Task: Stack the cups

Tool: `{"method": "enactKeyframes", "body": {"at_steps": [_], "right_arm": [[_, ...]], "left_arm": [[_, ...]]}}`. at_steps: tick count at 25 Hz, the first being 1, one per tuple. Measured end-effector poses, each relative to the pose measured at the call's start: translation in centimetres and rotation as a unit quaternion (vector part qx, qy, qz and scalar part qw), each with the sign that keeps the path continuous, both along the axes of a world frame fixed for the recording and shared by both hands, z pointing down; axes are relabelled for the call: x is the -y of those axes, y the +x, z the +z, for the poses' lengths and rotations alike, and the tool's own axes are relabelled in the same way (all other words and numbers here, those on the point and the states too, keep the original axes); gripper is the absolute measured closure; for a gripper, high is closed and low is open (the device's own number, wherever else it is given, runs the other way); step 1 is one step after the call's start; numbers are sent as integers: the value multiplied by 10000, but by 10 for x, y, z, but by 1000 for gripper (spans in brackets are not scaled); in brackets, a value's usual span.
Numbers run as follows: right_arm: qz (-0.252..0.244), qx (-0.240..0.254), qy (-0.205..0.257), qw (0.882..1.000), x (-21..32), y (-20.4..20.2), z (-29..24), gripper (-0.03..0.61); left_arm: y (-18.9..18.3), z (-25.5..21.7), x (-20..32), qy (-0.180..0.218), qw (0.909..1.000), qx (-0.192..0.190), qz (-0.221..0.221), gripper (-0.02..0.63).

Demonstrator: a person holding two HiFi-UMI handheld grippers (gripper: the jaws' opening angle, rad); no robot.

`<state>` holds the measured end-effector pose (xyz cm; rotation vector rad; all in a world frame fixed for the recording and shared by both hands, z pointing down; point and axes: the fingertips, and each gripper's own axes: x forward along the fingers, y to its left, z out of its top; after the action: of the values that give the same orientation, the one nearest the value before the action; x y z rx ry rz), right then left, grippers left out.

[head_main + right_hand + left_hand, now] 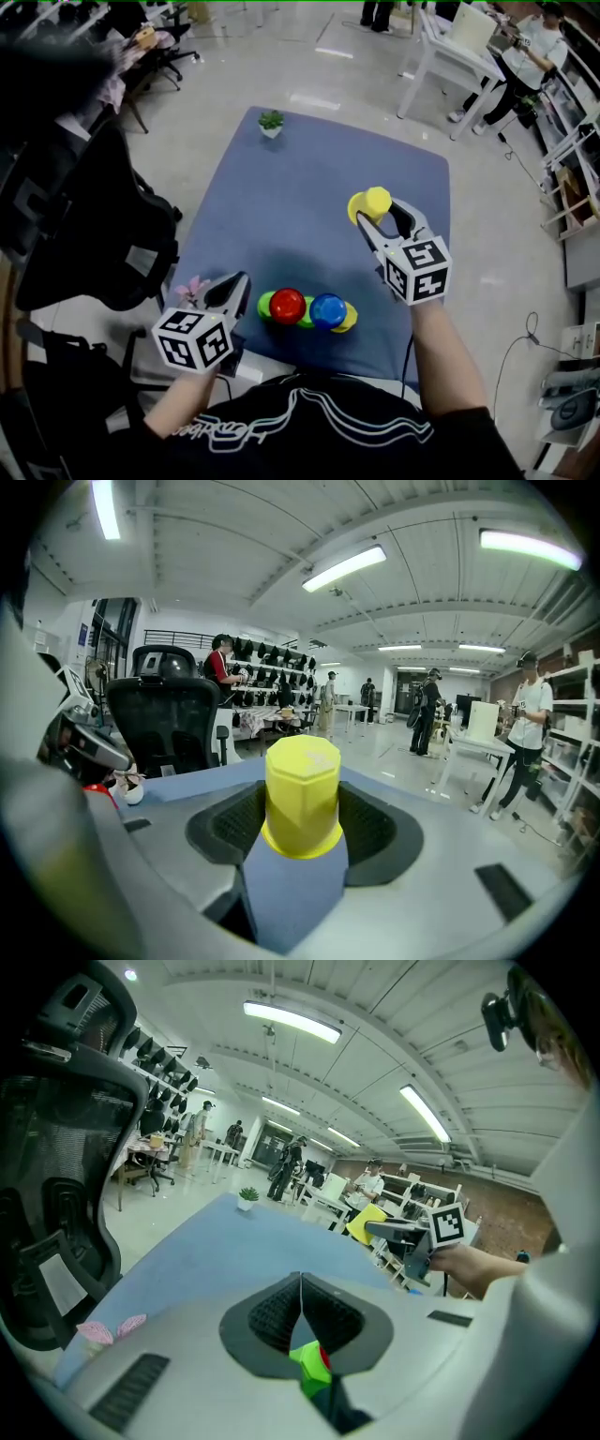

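- Step in hand, judged from the pose: carrying a yellow octagonal plastic cup (302, 794) toward a stack, mouth down.
- Clamped across that cup's sides by the right gripper's (378, 216) fingers (230, 832); held in the air over the blue cloth-covered worktop (309, 178), well apart from the other cups.
- Empty on the left: left gripper (239, 286) with fingers (277, 1321) pressed together, hovering just beside the group at the worktop's near edge.
- Sitting there in a tight row: a green plastic cup (266, 304), a red plastic cup (287, 305), a blue plastic cup (327, 310) and a second yellow cup (349, 319); hard to tell which already rest on which.
- Next, probably: bring the held cup over the row, keep it level and mouth down, centre above the chosen cup, lower until seated, then part the fingers.
- Worth watching: knocking the neighbouring cups on the way down.
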<state>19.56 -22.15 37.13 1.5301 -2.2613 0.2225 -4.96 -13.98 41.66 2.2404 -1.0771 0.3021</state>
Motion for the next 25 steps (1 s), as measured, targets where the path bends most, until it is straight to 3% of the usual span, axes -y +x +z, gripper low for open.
{"method": "enactKeyframes", "body": {"at_steps": [11,25], "right_arm": [[-301,85,324,9990,-57,-37,-40,318],[-663,182,368,9970,-124,-86,-52,318]], "left_arm": [[-5,-13,-30,103,9998,-131,125,588],[-26,-25,-77,185,9995,-155,191,588]]}}
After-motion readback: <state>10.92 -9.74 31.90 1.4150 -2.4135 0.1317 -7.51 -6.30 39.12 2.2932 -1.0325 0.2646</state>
